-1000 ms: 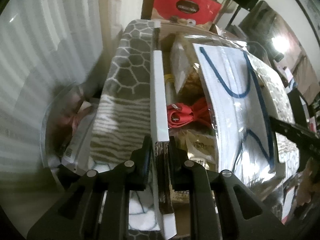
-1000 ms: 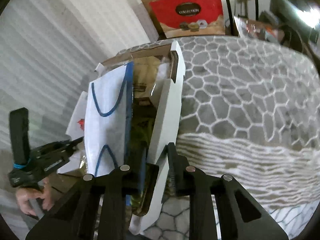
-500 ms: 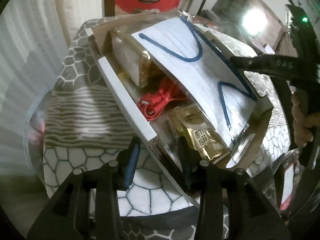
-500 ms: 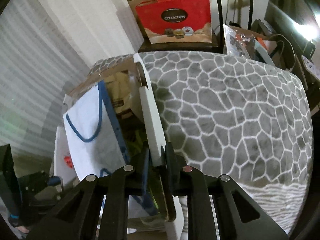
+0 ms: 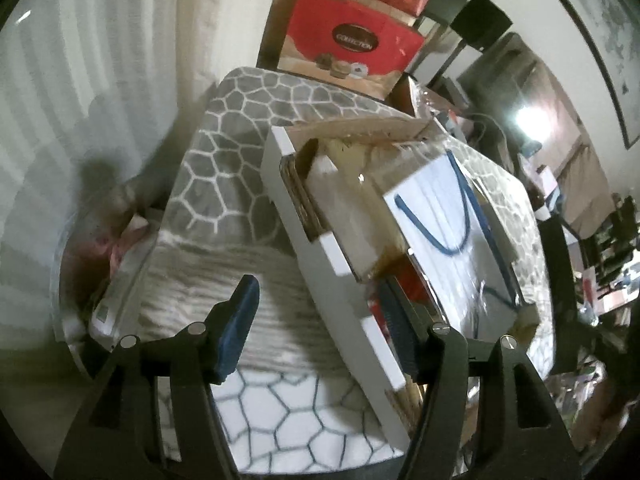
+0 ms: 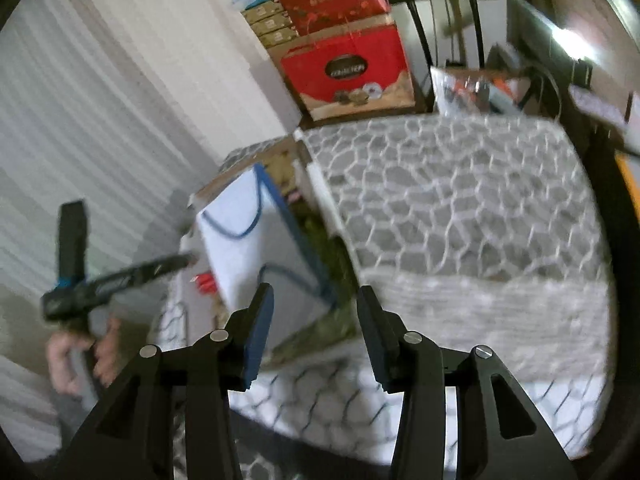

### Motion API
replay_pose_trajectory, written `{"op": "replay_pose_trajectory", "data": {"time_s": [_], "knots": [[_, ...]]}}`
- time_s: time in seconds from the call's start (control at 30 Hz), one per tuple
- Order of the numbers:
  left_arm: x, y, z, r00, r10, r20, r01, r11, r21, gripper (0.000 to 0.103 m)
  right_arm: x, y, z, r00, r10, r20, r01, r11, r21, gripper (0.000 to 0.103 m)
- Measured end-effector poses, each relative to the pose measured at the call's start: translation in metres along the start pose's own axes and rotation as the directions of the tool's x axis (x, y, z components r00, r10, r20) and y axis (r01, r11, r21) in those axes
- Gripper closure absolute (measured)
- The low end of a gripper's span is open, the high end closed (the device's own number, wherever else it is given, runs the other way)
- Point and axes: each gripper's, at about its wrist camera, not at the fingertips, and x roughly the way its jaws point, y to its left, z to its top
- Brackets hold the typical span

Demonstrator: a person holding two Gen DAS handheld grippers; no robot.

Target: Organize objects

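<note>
**Box set down, both grippers letting go**

My left gripper (image 5: 316, 320) stands open, its jaws having just been opening; the white side wall of the box (image 5: 352, 320) runs between the fingers, but as far as I can see the pads do not press on it. My right gripper (image 6: 314, 332) is open too, its jaws likewise just spreading, with nothing between them; it hangs above the near corner of the box, clear of it.

The box sits on the grey honeycomb blanket (image 6: 460, 208), towards its left edge by the pale curtain (image 6: 100, 120). Inside it a white bag with blue cord handles (image 5: 448, 240) stands against other packets, with something red showing low down that I cannot make out. From the right wrist view I can see the hand (image 6: 80, 356) holding the left gripper beside the box.

I judge the placing step finished and the release in hand. Next I need to lift both grippers clear without catching the box wall or the bag's handles, then find whatever needs sorting next.
</note>
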Motion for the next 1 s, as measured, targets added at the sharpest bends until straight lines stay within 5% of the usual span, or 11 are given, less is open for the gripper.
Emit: {"op": "replay_pose_trajectory", "data": {"time_s": [0.23,0.43,0.77,1.0], "knots": [[0.02,0.001,0.003,0.999,-0.041,-0.032,0.04,0.998,-0.04,0.052,0.015,-0.004,-0.031,0.986,0.136,-0.095,-0.125,0.985,0.118,0.058],[0.029,0.001,0.005,0.996,-0.067,-0.052,0.064,0.996,-0.059,0.071,0.038,-0.002,-0.044,0.968,0.22,-0.118,-0.192,0.959,0.206,0.059],[0.024,-0.005,-0.003,0.999,-0.044,-0.031,0.043,0.998,-0.049,0.073,0.059,-0.009,-0.041,0.959,0.272,-0.086,-0.233,0.921,0.314,0.071],[0.022,-0.026,-0.026,0.998,-0.049,-0.042,0.048,0.998,-0.026,0.068,0.04,-0.024,-0.02,0.979,0.201,-0.039,-0.182,0.94,0.287,0.078]]}}
